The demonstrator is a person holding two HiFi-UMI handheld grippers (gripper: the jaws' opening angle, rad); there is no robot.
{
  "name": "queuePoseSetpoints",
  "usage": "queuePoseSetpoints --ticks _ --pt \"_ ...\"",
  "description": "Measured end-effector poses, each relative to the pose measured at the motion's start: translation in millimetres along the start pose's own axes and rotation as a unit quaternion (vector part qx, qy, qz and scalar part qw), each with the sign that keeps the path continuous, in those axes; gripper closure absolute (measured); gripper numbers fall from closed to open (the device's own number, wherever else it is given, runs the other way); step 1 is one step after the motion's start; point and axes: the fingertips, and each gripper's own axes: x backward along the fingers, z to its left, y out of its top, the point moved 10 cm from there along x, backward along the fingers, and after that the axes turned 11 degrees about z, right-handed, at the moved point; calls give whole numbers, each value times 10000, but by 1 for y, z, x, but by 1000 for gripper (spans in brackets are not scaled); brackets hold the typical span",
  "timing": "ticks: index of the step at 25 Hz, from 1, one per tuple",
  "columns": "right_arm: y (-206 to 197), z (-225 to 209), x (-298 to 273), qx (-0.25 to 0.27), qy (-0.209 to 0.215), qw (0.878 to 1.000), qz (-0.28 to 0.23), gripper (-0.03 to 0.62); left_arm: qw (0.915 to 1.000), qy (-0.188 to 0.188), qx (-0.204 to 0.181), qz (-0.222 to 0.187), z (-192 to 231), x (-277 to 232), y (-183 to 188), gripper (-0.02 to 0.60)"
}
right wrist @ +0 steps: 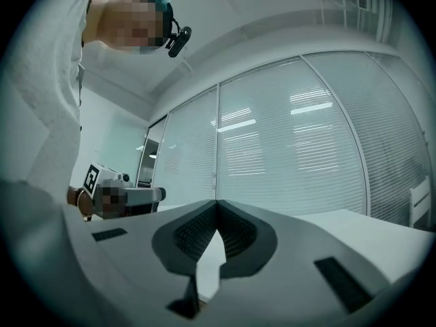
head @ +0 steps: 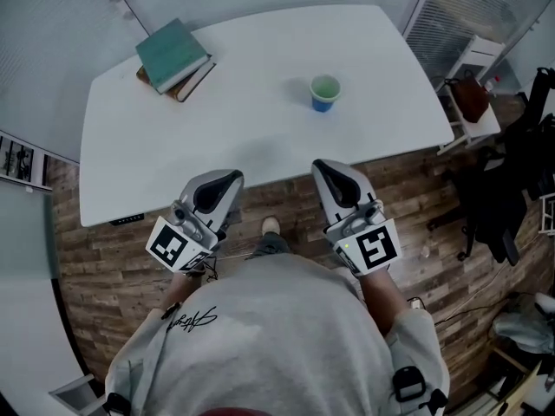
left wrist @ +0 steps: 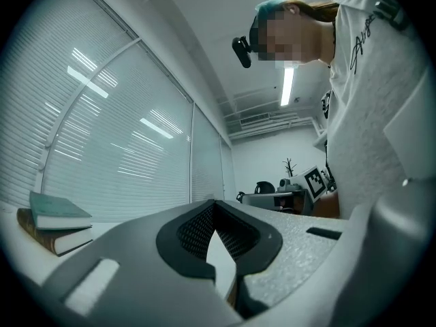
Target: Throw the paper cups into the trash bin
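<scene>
Hovering at the near edge of the desk [head: 260, 137], both tongs are pinched shut with nothing in them. The left tongs [left wrist: 215, 203] have their tips meeting on bare air, and the right tongs [right wrist: 216, 203] look the same: tips together, empty.

Here's the worry. The paper cup [head: 325, 92] is light, open-topped and standing upright, and closed tongs coming in on it would likely shove it or tip it over rather than take it. They will have to spread before they arrive. Squeeze that thin wall too hard and it could crumple and pop free. Catch only the rim and it may swing and drop on the carry. One more snag: no trash bin shows in any view, so the carry would start with the target unseen, and a loose cup could end up on the wooden floor [head: 277, 202].

Now the cup itself. It stands alone toward the middle of the desk, with both tongs well back on the person's side of it and nothing touching. The right tongs are the closer pair, almost straight back from the cup. The left tongs are back and off to the cup's left. The stack of books [head: 173, 56] lies well to the cup's left, toward the far corner, out of the way. Neither gripper view catches the cup.
</scene>
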Motion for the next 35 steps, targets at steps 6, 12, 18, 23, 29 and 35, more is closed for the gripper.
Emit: queuePoseSetpoints --ticks 6,12,18,23,29,35 --pt "9 -15 -23 159 -222 9993 -241 588 9998 -191 -25 11 31 -16 3 588" --pt "9 -25 -44 50 -497 9987 -53 588 9993 -362 18 30 66 -29 1 588" --pt "7 -36 -60 44 -819 9966 -25 588 9982 -598 71 29 94 -43 -2 588" --pt "4 -42 -69 -7 -1084 9941 -4 588 9968 -786 113 63 114 -54 -9 588" --pt "0 -57 -61 -84 -1410 9900 23 588 9946 -1000 249 152 122 -77 -17 588" --pt "-8 -77 -54 -157 -1338 9908 111 586 9950 -934 242 275 120 -96 -15 588"
